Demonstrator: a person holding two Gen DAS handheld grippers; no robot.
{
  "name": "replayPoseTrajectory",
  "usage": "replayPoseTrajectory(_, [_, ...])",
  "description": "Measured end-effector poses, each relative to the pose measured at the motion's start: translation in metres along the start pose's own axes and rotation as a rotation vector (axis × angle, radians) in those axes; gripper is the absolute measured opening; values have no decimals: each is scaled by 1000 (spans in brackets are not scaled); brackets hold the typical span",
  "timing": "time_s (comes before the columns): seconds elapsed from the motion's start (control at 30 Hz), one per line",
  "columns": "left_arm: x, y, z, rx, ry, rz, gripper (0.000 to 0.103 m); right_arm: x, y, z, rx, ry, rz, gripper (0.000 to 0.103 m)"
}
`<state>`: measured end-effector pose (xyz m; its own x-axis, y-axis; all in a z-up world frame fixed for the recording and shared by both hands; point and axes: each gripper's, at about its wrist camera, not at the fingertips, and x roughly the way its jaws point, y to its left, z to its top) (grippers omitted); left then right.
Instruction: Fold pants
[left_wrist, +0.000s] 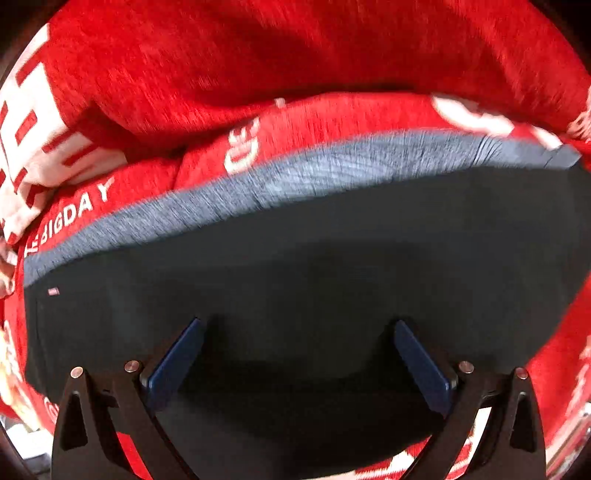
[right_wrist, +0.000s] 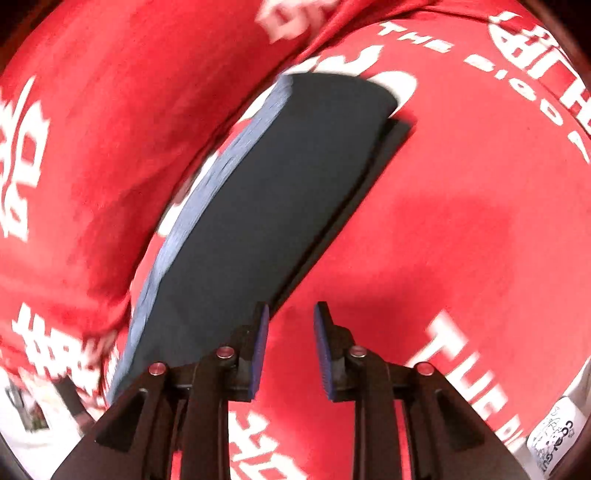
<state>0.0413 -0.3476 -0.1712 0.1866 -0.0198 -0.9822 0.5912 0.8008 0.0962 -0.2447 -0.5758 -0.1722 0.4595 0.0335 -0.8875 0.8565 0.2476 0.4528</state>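
Dark pants (left_wrist: 295, 266) folded flat on red printed cloth (left_wrist: 258, 55), blue-grey waistband (left_wrist: 295, 173) filling the left view. Seen whole only from the right, as a slanted strip (right_wrist: 266, 206) (lower layer peeking out). Left hand-held gripper (left_wrist: 295, 332) spread wide above the fabric, empty; right hand-held gripper (right_wrist: 290, 314) narrowly parted beside the pants' edge, gripping nothing.

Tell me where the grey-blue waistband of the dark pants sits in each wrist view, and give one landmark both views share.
Left wrist: the grey-blue waistband runs as a curved strip across the middle, along the far edge of the dark pants.
Right wrist: the waistband runs diagonally from lower left to upper centre, along the pants' left edge.
Shared landmark: the red cloth with white lettering under the pants.
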Motion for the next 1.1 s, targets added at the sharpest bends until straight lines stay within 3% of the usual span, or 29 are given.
replayPoseTrajectory(0.1, [-1,0,-1,-31,-19,5,103,1,-25,34,71,-29,12,28])
replayPoseTrajectory(0.3, [-3,-6,1,-44,-9,53,103,15,-46,82,47,-39,19,27])
replayPoseTrajectory(0.33, [-3,-7,2,-43,-7,63,103,17,-45,85,40,-31,23,23])
replayPoseTrajectory(0.37, [-4,-7,0,-43,-7,68,103,16,-45,87,32,-25,12,10])
replayPoseTrajectory(0.7, [-3,-10,0,-41,5,101,103,7,-50,84,-56,-18,-52,9])
replayPoseTrajectory(0.87, [-1,-9,1,-58,14,105,103,3,-51,71,-65,55,-18,11])
replayPoseTrajectory(1.1, [1,-8,1,-50,36,103,103,11,-40,39,-148,153,18,21])
